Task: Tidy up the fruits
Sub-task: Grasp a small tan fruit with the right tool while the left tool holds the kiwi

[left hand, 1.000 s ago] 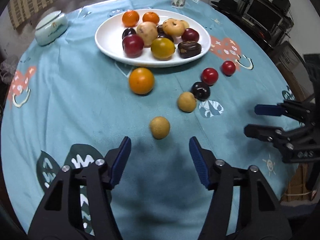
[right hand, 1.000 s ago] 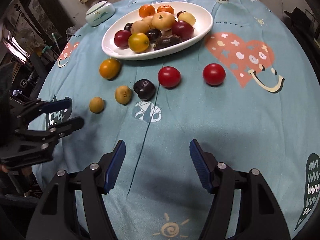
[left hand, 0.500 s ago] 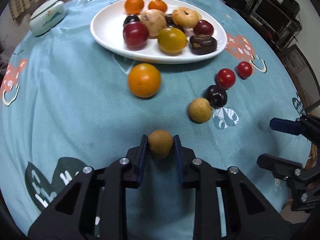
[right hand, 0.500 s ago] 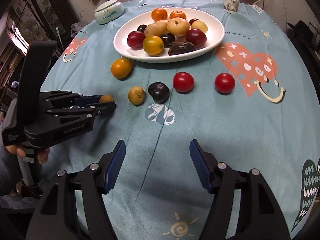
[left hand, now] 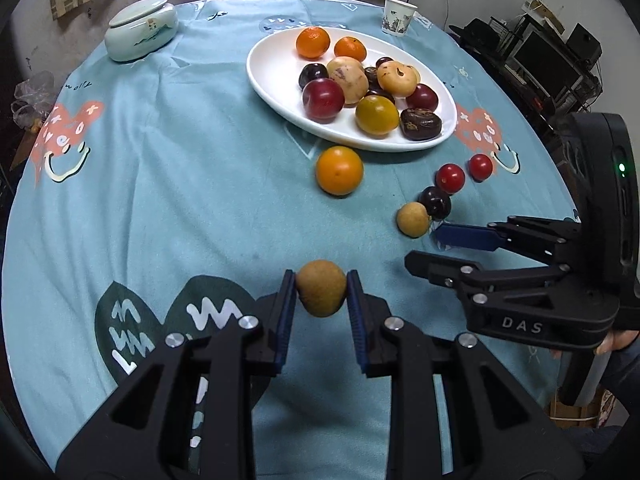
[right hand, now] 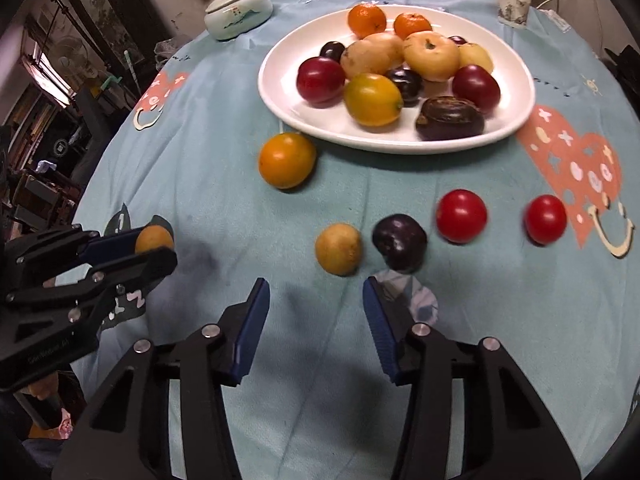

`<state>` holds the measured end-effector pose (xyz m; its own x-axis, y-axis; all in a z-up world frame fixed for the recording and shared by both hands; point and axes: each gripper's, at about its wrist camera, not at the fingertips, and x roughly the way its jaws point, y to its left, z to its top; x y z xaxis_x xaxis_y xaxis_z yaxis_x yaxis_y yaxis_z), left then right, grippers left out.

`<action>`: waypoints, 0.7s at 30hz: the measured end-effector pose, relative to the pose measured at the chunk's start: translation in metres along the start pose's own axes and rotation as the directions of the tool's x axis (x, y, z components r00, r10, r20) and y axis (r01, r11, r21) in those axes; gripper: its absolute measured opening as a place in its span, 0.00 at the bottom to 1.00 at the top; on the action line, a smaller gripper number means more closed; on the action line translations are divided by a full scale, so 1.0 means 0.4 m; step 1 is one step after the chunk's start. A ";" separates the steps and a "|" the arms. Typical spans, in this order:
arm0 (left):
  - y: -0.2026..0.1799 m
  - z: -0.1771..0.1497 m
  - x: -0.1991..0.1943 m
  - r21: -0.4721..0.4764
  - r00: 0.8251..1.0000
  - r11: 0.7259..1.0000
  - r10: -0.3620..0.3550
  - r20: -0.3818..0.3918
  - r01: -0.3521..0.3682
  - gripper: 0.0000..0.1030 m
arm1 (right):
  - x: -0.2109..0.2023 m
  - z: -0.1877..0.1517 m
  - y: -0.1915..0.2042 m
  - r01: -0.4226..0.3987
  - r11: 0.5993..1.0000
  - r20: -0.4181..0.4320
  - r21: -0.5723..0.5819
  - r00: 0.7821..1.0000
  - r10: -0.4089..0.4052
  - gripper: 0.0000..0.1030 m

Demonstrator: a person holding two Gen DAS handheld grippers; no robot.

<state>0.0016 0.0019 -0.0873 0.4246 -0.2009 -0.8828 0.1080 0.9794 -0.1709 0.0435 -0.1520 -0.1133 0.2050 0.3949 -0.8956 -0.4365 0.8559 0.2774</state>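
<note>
My left gripper (left hand: 321, 294) is shut on a small brown round fruit (left hand: 321, 293), held just above the cloth; the same fruit (right hand: 154, 239) shows between its pads in the right wrist view. My right gripper (right hand: 316, 300) has nothing between its blue pads, and its jaws are closing. It hovers just short of a second brown fruit (right hand: 338, 249) beside a dark plum (right hand: 399, 242). Two red fruits (right hand: 461, 216) (right hand: 545, 219) and an orange (right hand: 286, 160) lie loose on the cloth. The white plate (right hand: 516, 92) holds several mixed fruits.
A pale lidded ceramic dish (left hand: 140, 29) sits at the far left of the round table, a paper cup (left hand: 398, 16) at the far edge behind the plate. Blue patterned cloth (left hand: 180, 160) covers the table. Dark furniture and shelving stand beyond the edges.
My left gripper closed on the brown fruit and lifted it slightly. My right gripper moved forward toward the second brown fruit and the plum, its jaws narrowing.
</note>
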 end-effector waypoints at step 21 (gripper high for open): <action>0.014 0.007 -0.014 0.000 1.000 1.000 -0.020 0.004 0.020 0.25 | 0.000 0.033 -0.031 0.046 0.999 0.017 0.015 0.999 -0.046 0.24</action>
<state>0.0021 0.0083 -0.0820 0.4260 -0.2205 -0.8775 0.1164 0.9751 -0.1885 0.0604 -0.1582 -0.1124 0.2397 0.3606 -0.9014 -0.4131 0.8781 0.2414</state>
